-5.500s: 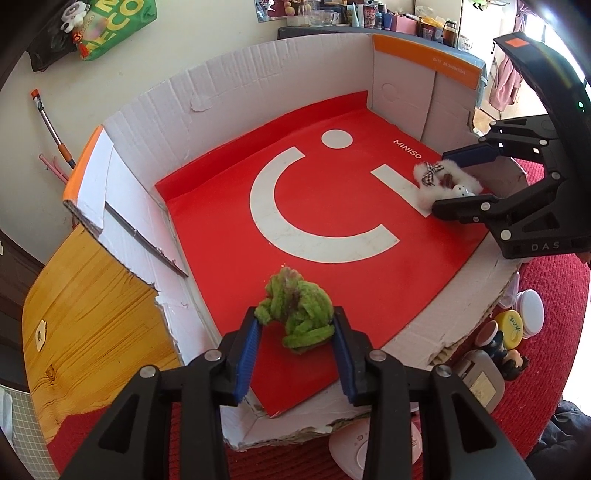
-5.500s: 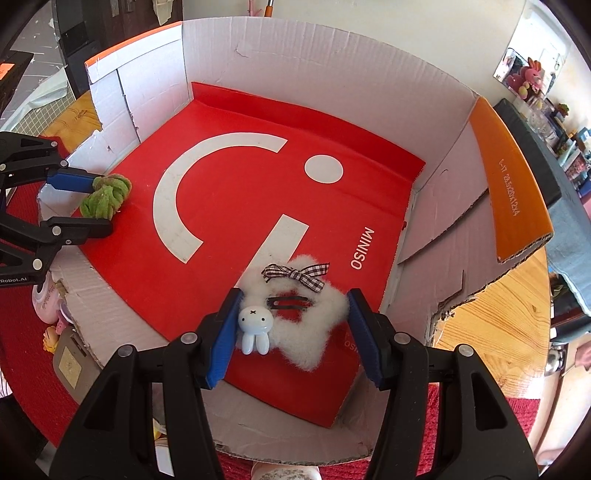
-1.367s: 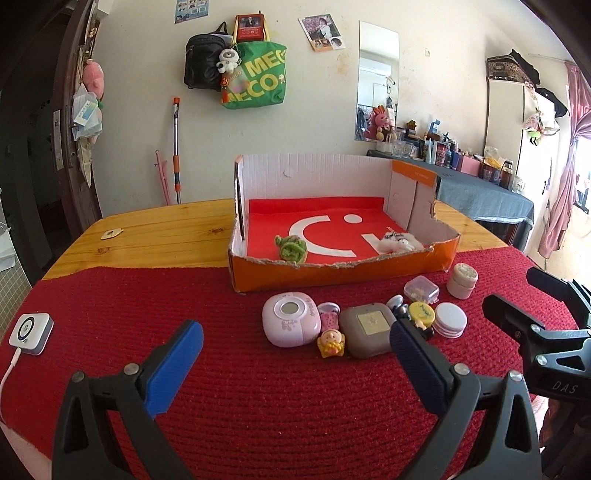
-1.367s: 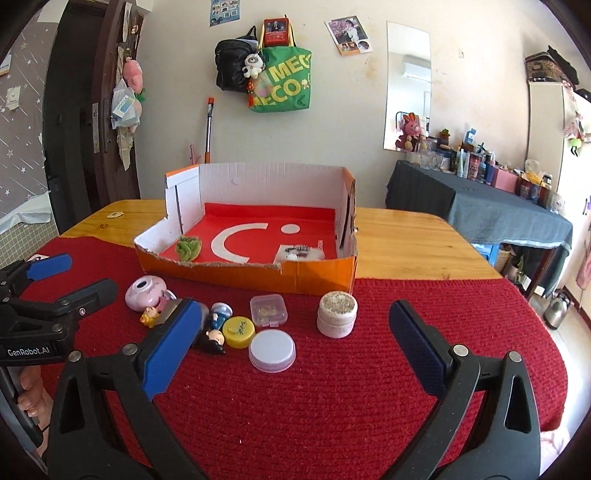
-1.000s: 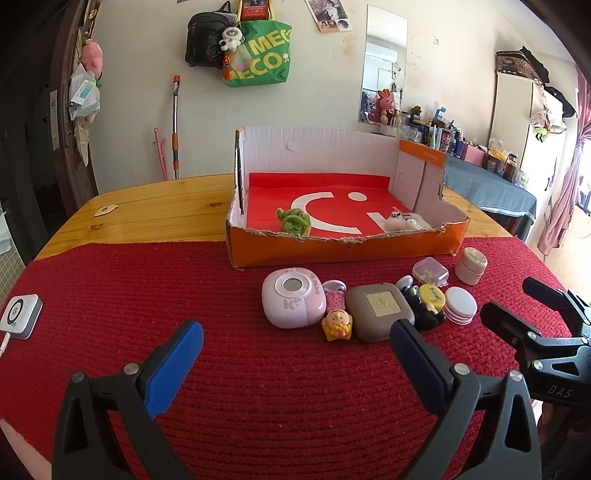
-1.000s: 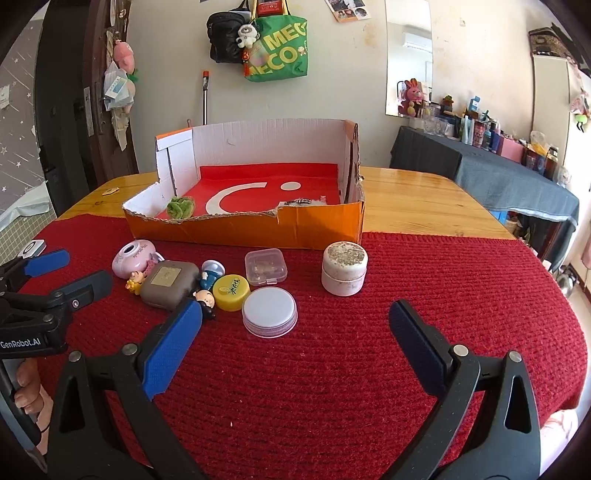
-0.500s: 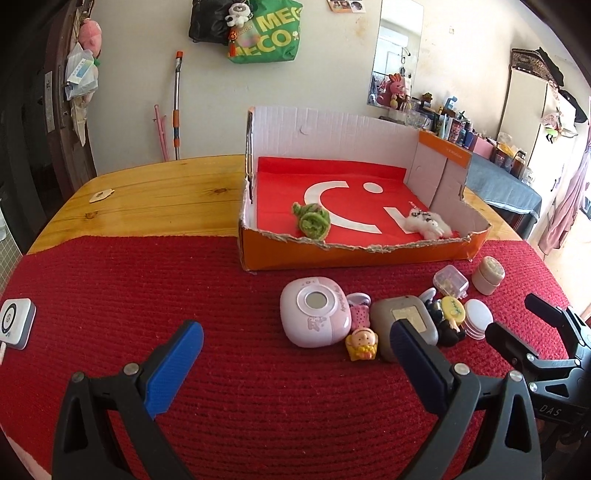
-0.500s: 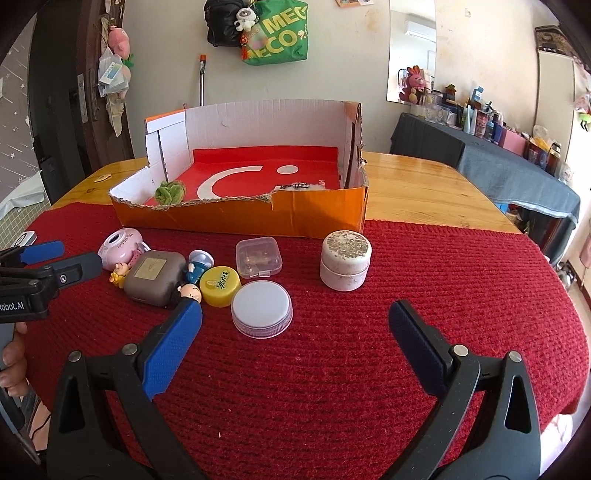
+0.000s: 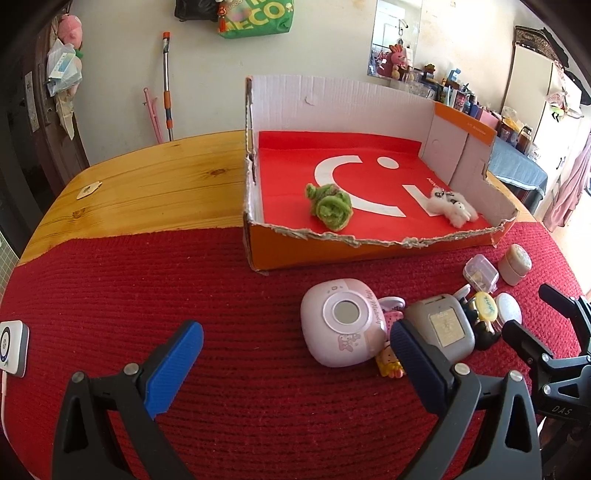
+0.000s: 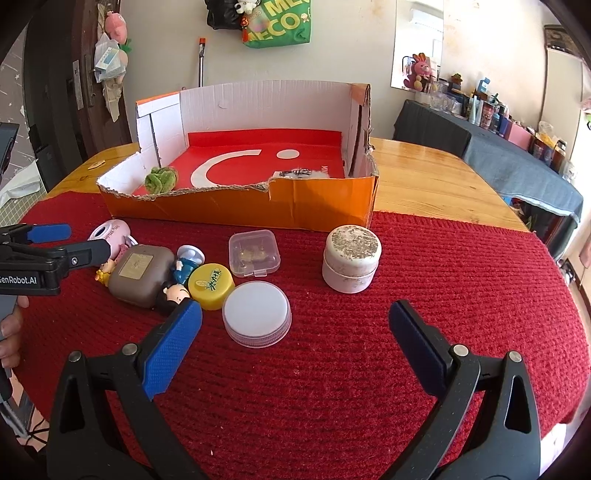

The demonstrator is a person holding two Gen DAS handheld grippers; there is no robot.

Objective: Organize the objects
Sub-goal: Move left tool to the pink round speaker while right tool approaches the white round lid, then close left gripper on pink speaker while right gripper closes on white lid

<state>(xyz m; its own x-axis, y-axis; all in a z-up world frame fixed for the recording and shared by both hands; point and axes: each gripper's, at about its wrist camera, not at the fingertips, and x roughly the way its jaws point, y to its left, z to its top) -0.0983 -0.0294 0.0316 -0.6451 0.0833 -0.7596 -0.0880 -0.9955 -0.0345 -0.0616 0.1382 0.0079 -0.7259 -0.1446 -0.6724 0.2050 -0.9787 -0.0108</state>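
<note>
At the lower frame edge both emptied grippers, left gripper point(image 9: 291, 354) and right gripper point(image 10: 293, 341), jaws spread wide, have backed out of the orange cardboard box point(image 9: 369, 253), leaving the fuzzy green scrunchie point(image 9: 330, 206) and white fluffy hair clip point(image 9: 448, 206) inside and closing on the clutter ahead.

A lived-in home room: a green tote bag point(image 10: 279, 26) hangs on the wall, a plush rabbit point(image 10: 417, 72) sits by a mirror point(image 10: 417, 44), and a side table point(image 10: 491, 147) holds what look like toiletries.

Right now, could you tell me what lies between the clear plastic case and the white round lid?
In the right wrist view, only bare red mat separates the clear plastic case from the white round lid.
</note>
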